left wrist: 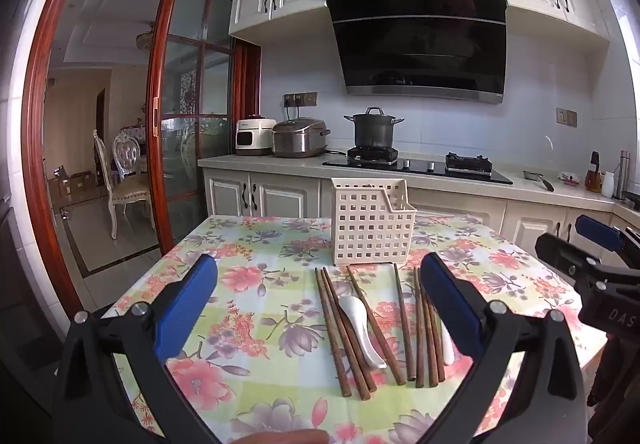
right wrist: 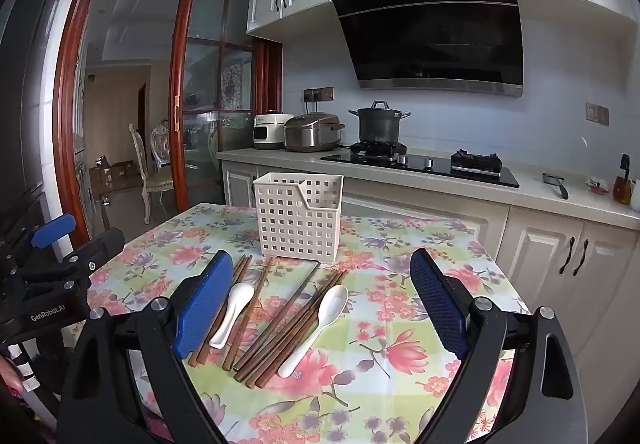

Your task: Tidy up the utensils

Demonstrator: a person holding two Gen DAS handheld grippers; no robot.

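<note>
Several brown wooden chopsticks and two white ceramic spoons lie in a row on the floral tablecloth. Behind them stands a cream perforated utensil basket, upright. My left gripper hovers open above the table, nothing between its blue pads. In the right wrist view the same chopsticks, left spoon, right spoon and basket appear. My right gripper also stands open and empty above the utensils.
The right gripper shows at the right edge of the left wrist view. The left gripper shows at the left edge of the right wrist view. Behind the table runs a counter with a stove, pot and rice cookers. A doorway opens left.
</note>
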